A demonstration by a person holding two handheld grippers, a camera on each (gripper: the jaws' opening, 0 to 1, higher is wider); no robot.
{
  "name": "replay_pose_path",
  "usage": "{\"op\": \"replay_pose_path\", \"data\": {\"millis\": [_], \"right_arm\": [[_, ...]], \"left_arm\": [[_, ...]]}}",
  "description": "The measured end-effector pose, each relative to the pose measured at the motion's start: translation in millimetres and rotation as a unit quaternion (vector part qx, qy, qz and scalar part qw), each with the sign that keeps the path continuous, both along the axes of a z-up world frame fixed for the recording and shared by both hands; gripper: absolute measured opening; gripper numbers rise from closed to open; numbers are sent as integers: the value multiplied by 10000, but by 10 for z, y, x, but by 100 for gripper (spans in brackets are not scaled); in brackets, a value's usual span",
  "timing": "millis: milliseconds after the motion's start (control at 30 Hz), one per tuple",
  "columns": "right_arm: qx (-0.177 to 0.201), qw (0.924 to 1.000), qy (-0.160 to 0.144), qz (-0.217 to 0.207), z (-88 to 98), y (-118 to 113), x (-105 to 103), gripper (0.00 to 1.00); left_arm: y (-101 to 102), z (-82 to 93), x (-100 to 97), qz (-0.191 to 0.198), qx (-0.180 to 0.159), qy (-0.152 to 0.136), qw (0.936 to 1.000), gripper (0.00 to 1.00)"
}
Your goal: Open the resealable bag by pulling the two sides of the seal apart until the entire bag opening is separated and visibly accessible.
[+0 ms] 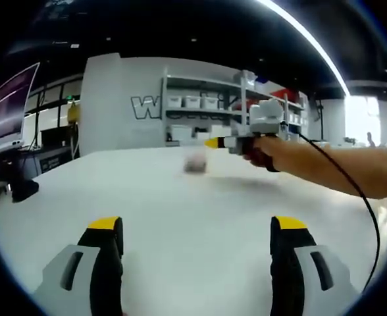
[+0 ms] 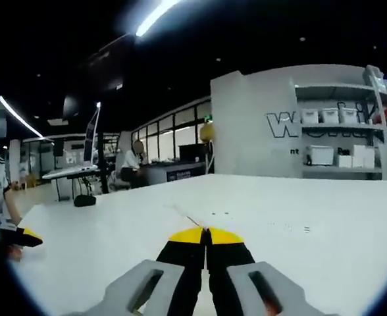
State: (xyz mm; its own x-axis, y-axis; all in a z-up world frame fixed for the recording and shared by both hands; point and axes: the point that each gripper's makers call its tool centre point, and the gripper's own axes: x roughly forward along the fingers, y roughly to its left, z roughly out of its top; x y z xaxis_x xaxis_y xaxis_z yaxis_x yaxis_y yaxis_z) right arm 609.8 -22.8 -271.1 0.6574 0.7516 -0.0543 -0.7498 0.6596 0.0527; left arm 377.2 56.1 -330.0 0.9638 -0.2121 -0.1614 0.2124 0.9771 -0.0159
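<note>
Small blurred bag (image 1: 195, 164) lying on white table (image 1: 180, 224).

A big white table (image 1: 180, 217) fills the lower half of the picture. Behind it, at upper right, shelves (image 1: 206, 108) hold white boxes (image 1: 192, 102). A monitor (image 1: 10, 105) sits at upper left. A seated person (image 2: 133, 161) is at middle left.

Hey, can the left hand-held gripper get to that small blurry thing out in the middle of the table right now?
Probably yes. The left hand-held gripper has its jaws wide apart, and bare white table lies between it and the small blurred object. The right hand-held gripper hangs close beside it and could crowd the approach.
</note>
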Motion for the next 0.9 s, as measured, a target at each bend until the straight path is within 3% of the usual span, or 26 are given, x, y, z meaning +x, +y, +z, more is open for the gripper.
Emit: {"op": "replay_pose_path", "data": {"millis": [500,900], "right_arm": [[343,9993,118,133,118,-20,-178,0],[472,9987,190,62,84,-111,-252,0]], "left_arm": [[2,-14,-3,8,2,8,10000,92],[0,-12,-4,12,14,15,10000,92]]}}
